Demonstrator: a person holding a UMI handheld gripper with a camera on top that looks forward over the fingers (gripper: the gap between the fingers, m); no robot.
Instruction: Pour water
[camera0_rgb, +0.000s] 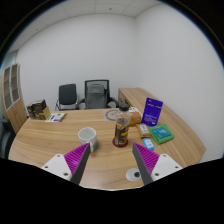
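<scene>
Bottle (121, 130), amber and upright, is seen on the wooden desk (50, 140) just beyond the fingers (78, 160), with a white cup (88, 138) beside it. The gripper (112, 168) is held spread and empty, seemingly lined up for an approach; nothing has been grasped yet.

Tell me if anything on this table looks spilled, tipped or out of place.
Nothing stands out. The white cup and the bottle both stand upright on the table just beyond the open tool, with no spill showing. The boxes to the right lie flat.
</scene>
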